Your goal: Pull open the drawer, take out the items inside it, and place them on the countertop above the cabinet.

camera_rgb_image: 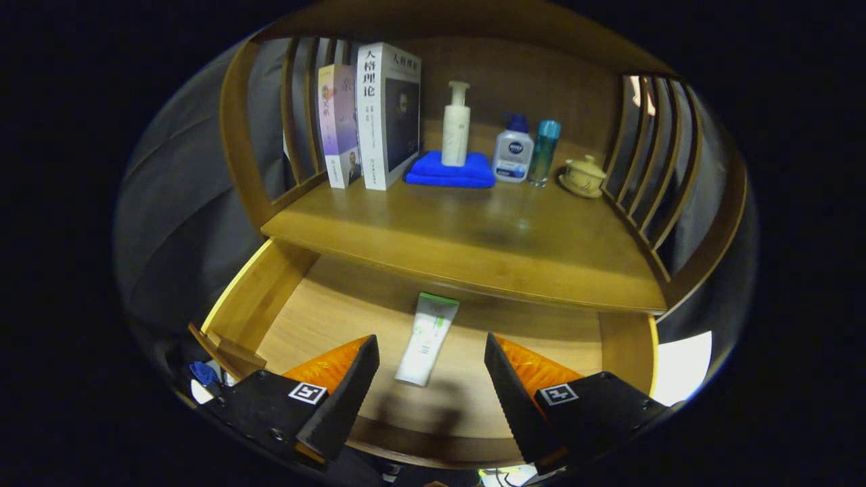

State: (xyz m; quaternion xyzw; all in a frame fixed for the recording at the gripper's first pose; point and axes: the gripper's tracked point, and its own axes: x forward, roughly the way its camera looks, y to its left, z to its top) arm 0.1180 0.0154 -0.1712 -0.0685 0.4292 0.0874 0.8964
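The gripper (pixel 431 348) is wide open above the pulled-out drawer (pixel 270 297), touching nothing. A white tube (pixel 426 338) lies on the drawer floor between the fingers. On the countertop (pixel 473 237) beyond, left to right: two books (pixel 372 115), a pump bottle (pixel 457 125) on a blue cloth (pixel 450 172), a bottle (pixel 512 149), a teal bottle (pixel 544 152), a lidded cup (pixel 583 176).

Dim warm light, soft glare on countertop (pixel 473 237), drawer (pixel 352 318) shadowed, heavy fisheye bend at edges, centre sharp
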